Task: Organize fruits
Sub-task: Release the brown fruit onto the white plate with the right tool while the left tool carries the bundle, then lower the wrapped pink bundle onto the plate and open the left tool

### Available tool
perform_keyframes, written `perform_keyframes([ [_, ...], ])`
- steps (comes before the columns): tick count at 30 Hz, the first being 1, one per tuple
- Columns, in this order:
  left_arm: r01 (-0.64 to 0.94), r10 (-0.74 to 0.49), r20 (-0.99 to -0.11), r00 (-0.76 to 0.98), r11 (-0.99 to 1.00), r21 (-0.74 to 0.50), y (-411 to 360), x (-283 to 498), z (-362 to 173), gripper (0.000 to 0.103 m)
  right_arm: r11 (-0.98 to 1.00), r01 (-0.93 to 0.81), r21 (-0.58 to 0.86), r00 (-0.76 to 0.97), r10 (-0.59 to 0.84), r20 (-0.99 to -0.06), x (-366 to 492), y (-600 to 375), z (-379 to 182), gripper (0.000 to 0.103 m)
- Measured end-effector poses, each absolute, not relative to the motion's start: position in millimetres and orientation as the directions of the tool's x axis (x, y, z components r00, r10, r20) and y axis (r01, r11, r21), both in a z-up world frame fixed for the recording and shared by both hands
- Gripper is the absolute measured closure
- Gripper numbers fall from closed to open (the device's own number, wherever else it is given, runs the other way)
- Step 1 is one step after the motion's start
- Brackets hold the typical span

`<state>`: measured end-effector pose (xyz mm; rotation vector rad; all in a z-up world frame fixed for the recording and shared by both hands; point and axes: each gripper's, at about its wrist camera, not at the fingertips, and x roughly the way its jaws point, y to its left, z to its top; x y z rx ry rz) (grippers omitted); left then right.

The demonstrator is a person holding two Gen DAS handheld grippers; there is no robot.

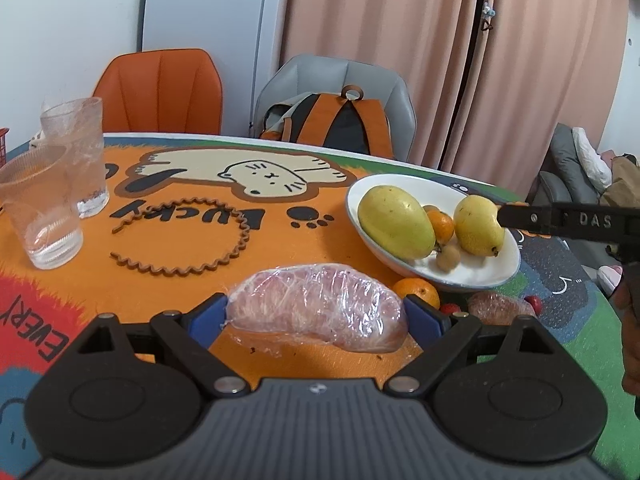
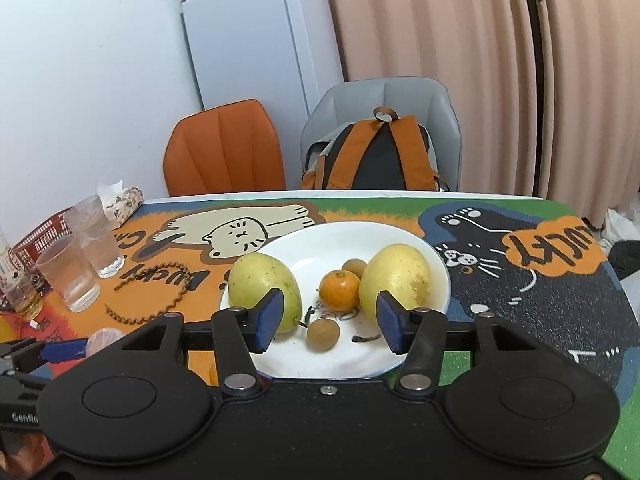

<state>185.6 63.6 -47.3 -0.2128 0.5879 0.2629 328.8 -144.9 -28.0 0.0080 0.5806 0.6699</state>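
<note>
Pink pleated curtains, a white fridge (image 2: pixel 256 36) and two chairs, one orange (image 2: pixel 224 148), one grey (image 2: pixel 400 96) carrying an orange-strapped backpack (image 2: pixel 376 156), stand behind my table (image 2: pixel 540 292), which is covered by a cartoon-cat mat in orange, green and dark blue. Item, white bowl (image 2: pixel 436 268), shallow, glazed, holding: two yellow-green mangoes, the left mango (image 2: pixel 260 280) and the right mango (image 2: pixel 396 276); one small orange (image 2: pixel 340 288) between them; two round tan longans, one (image 2: pixel 323 334) at the near side, one (image 2: pixel 355 267) behind the orange; a few dark stem scraps. Item, two ribbed clear glasses (image 1: pixel 52 216), both apparently empty, left of a wavy brown hair hoop (image 1: pixel 180 236). Item, a pink fruit wedge in crinkled cling film (image 1: pixel 316 306), lying on the mat in front of the bowl, with a loose orange (image 1: pixel 416 292) and a second wrapped piece (image 1: pixel 500 306) just beside it. My left gripper (image 1: pixel 316 316) points downward, its blue pads bracketing the wrapped wedge at both ends; whether they press on it I cannot tell. My right gripper (image 2: pixel 328 320) hangs over the bowl's near rim, jaws part spread, nothing pinched.
</note>
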Motion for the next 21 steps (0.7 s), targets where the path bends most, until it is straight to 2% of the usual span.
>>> perform_keyframes([
  [4, -0.288, 0.177, -0.563, 0.807, 0.951, -0.113, 61, 195, -42, 0.011, 0.794, -0.575, 0.196, 0.632, 0.583, -0.511, 325, -153, -29, 0.051],
  [11, -0.251, 0.165, -0.544, 0.823, 0.964, -0.087, 56, 218, -29, 0.011, 0.805, -0.555, 0.209, 0.636, 0.572, -0.517, 320, -171, -32, 0.041],
  [21, -0.188, 0.127, -0.536, 0.834, 0.980, -0.060, 42, 260, -17, 0.011, 0.817, -0.526, 0.238, 0.635, 0.563, -0.530, 318, -192, -37, 0.039],
])
